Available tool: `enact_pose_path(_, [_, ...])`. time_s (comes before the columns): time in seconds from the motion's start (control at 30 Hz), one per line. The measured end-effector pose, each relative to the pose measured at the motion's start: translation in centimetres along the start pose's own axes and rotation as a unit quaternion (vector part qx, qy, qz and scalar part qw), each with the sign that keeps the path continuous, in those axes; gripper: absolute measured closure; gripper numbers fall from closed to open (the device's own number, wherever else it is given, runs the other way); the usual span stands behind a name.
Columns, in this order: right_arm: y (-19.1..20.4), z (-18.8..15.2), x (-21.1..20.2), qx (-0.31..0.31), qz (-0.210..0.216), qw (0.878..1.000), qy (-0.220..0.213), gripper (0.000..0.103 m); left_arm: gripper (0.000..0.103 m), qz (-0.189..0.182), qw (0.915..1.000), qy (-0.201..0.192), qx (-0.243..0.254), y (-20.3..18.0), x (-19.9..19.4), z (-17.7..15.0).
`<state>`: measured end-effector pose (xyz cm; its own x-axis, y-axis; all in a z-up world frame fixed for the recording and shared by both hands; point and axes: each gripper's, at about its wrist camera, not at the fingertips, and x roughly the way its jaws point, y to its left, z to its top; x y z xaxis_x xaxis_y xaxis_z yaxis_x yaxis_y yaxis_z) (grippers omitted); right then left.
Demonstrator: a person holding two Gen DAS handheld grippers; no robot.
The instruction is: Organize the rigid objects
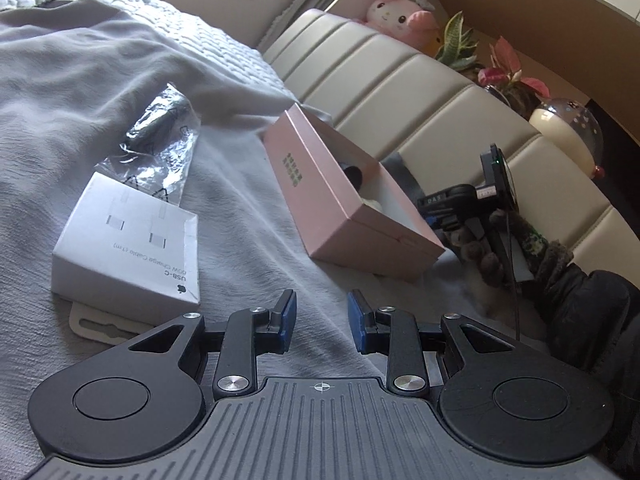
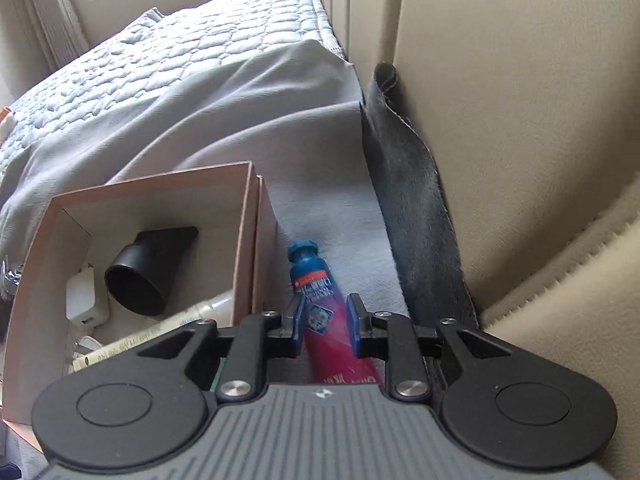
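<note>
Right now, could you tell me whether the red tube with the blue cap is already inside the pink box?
No, the red tube lies on the grey blanket outside the pink box.

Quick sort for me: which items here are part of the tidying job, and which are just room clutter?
Job items:
pink box
red tube, pinched by the right gripper
black nozzle, in the box
white charger, in the box
white USB-C cable box
bagged black item

Just lying about:
plush toy
plants
grey blanket
</note>
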<state>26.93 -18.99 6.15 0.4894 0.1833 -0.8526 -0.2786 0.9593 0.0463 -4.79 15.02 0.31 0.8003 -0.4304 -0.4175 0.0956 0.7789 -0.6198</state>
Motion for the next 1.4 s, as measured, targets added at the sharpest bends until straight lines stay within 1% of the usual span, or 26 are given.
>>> enact_pose_path(0.07, [-0.3, -0.5, -0.1, -0.004, -0.009, 1.0, 0.004, 0.078, 0.072, 0.003, 1.0, -0.002, 0.001, 0.0, -0.1, 0.0])
enact_pose_path(0.17, [-0.3, -1.5, -0.6, -0.011, -0.012, 1.0, 0.011, 0.076, 0.072, 0.004, 0.9999, -0.005, 0.008, -0.2, -0.4, -0.2])
enact_pose_path(0.3, [0.2, -2.4, -1.6, -0.047, -0.026, 0.998, 0.028, 0.073, 0.072, -0.003, 0.9998, 0.001, 0.02, -0.7, -0.4, -0.4])
enact_pose_path(0.4, [0.9, -2.8, -2.1, -0.078, -0.036, 0.996, 0.012, 0.073, 0.072, -0.006, 0.9995, 0.01, 0.03, -0.9, 0.0, -0.6])
enact_pose_path(0.5, [0.7, -2.1, -1.8, -0.069, -0.011, 0.998, 0.0, 0.073, 0.072, -0.004, 0.9995, 0.014, 0.028, -0.8, 0.3, -0.6])
enact_pose_path(0.6, [0.5, -1.0, -0.9, -0.048, 0.007, 0.999, -0.012, 0.078, 0.072, -0.004, 0.9996, 0.016, 0.024, -0.6, 0.5, -0.7])
enact_pose_path(0.67, [1.0, -0.7, -0.6, -0.045, 0.01, 0.999, -0.015, 0.084, 0.072, -0.004, 0.9996, 0.016, 0.024, -0.6, 0.5, -0.8])
enact_pose_path(0.7, [1.2, -0.9, -0.7, -0.044, 0.016, 0.999, -0.013, 0.093, 0.072, -0.004, 0.9996, 0.015, 0.024, -0.6, 0.4, -0.8])
enact_pose_path(0.73, [1.5, -1.1, -0.8, -0.041, 0.028, 0.999, -0.001, 0.1, 0.072, -0.004, 0.9996, 0.014, 0.024, -0.6, 0.4, -0.8])
enact_pose_path(0.77, [2.0, -1.6, -1.2, -0.043, 0.022, 0.999, -0.003, 0.1, 0.072, -0.004, 0.9996, 0.013, 0.023, -0.6, 0.3, -0.8])
enact_pose_path(0.83, [3.1, -2.9, -2.4, -0.074, 0.005, 0.997, -0.001, 0.1, 0.072, -0.003, 0.9997, 0.01, 0.021, -0.7, 0.0, -0.9])
enact_pose_path(0.9, [3.7, -4.7, -3.6, -0.099, -0.009, 0.995, 0.01, 0.1, 0.072, -0.004, 0.9997, 0.009, 0.021, -0.8, -0.2, -0.9])
enact_pose_path(0.93, [3.7, -5.5, -4.2, -0.102, -0.009, 0.995, 0.016, 0.101, 0.072, -0.004, 0.9997, 0.008, 0.023, -0.9, -0.3, -1.0])
enact_pose_path(0.97, [3.6, -6.1, -4.9, -0.096, -0.005, 0.995, 0.02, 0.101, 0.072, -0.004, 0.9996, 0.009, 0.025, -1.0, -0.4, -1.0])
enact_pose_path(1.03, [2.9, -7.1, -6.4, -0.05, 0.017, 0.998, 0.02, 0.098, 0.072, 0.0, 0.9995, 0.009, 0.029, -1.2, -0.3, -1.1])
enact_pose_path(1.07, [2.8, -7.5, -7.0, -0.032, 0.028, 0.999, 0.012, 0.1, 0.072, 0.002, 0.9995, 0.008, 0.031, -1.3, -0.2, -1.2])
enact_pose_path(1.1, [3.2, -7.8, -7.4, -0.029, 0.022, 0.999, -0.005, 0.1, 0.072, 0.004, 0.9995, 0.008, 0.031, -1.3, -0.2, -1.2])
enact_pose_path(1.17, [4.6, -7.9, -7.6, -0.042, -0.009, 0.998, -0.037, 0.1, 0.072, 0.011, 0.9994, 0.005, 0.033, -1.4, -0.1, -1.3])
enact_pose_path(1.23, [6.0, -7.2, -6.7, -0.053, -0.036, 0.997, -0.05, 0.1, 0.072, 0.016, 0.9993, 0.004, 0.033, -1.3, -0.1, -1.3])
enact_pose_path(1.27, [6.8, -6.7, -6.4, -0.055, -0.04, 0.996, -0.055, 0.1, 0.072, 0.016, 0.9993, 0.004, 0.034, -1.3, 0.0, -1.3])
enact_pose_path(1.3, [7.4, -6.3, -6.2, -0.056, -0.032, 0.996, -0.062, 0.1, 0.072, 0.017, 0.9993, 0.005, 0.034, -1.3, 0.1, -1.4])
enact_pose_path(1.33, [8.0, -5.8, -6.0, -0.06, -0.014, 0.996, -0.066, 0.1, 0.072, 0.018, 0.9992, 0.008, 0.035, -1.3, 0.3, -1.4])
enact_pose_path(1.4, [9.3, -4.9, -5.7, -0.074, 0.035, 0.994, -0.068, 0.1, 0.072, 0.017, 0.9991, 0.013, 0.036, -1.2, 0.5, -1.5])
